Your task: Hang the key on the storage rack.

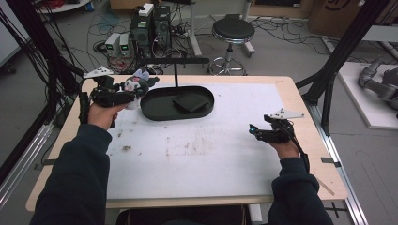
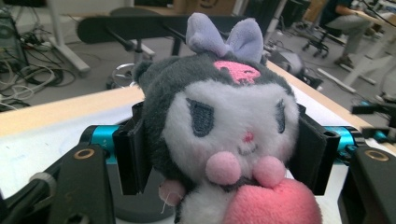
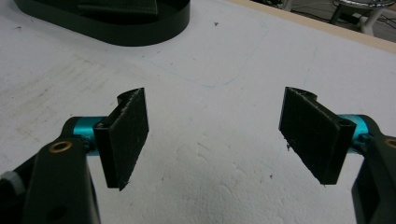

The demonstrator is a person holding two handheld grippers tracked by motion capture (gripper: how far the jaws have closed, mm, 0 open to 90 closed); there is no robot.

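Looking down, high view:
Left hand (image 1: 101, 114): raised at the table's far left corner, forearm coming in from bottom left, dark sleeve.
Left gripper (image 1: 133, 89): points right, toward the tray; grey plate on top.
Plush (image 1: 136, 86): caught in the left gripper's jaws, off the table surface, just left of the tray's rim.
Tray (image 1: 155, 110): black oval, far centre of the white mat (image 1: 197, 154); a dark flat square piece (image 1: 190, 101) lies inside it.
Right hand (image 1: 284, 149): at the right side of the mat, well apart from tray and plush.
Right gripper (image 1: 253, 131): points left, low over the mat; jaw state hard to read from here.

Left gripper view:
Jaws: clamped on the plush (image 2: 219, 135), one black pad on each side of its head.
Plush pose: upright, face toward the camera; white face, dark grey hood, lilac bow on top, pink round part at the bottom.
Background: table edge, then floor with cables and a stool base.

Right gripper view:
Jaws: spread wide, nothing between the pads (image 3: 126, 135).
Under the jaws: bare white mat (image 3: 210, 140), stained at left.
Tray (image 3: 140, 32): upper left, well apart from the jaws.
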